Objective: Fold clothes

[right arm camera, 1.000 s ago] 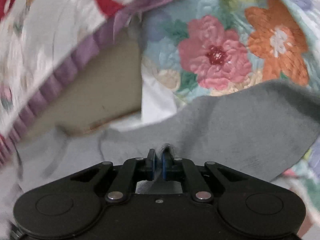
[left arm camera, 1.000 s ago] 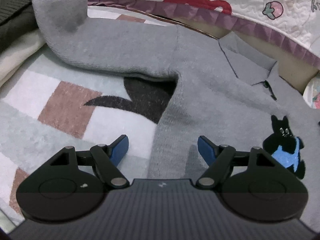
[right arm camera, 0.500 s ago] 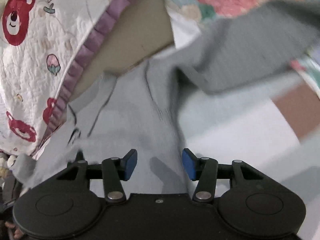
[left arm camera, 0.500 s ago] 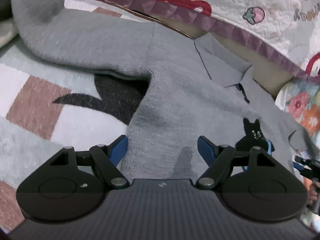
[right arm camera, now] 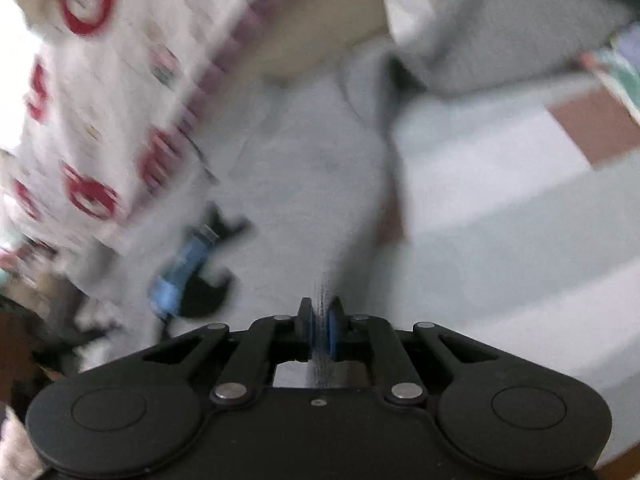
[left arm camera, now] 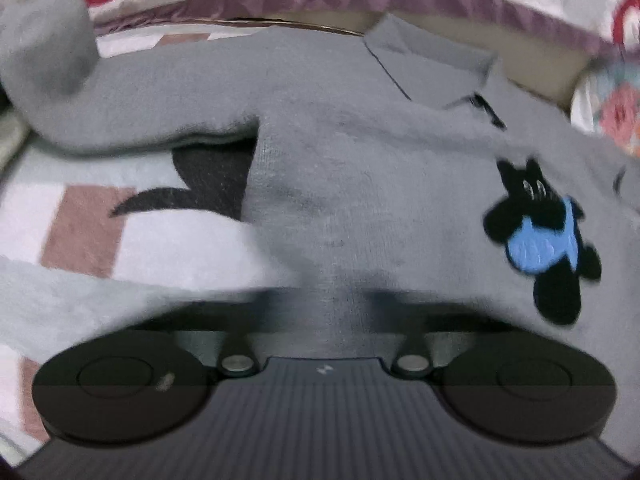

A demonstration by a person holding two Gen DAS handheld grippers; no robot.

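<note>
The right tongs (right arm camera: 319, 330) are clamped on the grey sweater's (left arm camera: 360, 184) hem. The left tongs' (left arm camera: 324, 316) tips hide under knit; their state I cannot tell. The sweater lies spread on the patterned rug (left arm camera: 168, 248). Soft, light, floppy: best gripped at hem corners or shoulders.

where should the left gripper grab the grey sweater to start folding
Probably the bottom hem of the sweater, from below, opposite the collar: the body lies flat, and the right gripper already pinches that edge.
</note>
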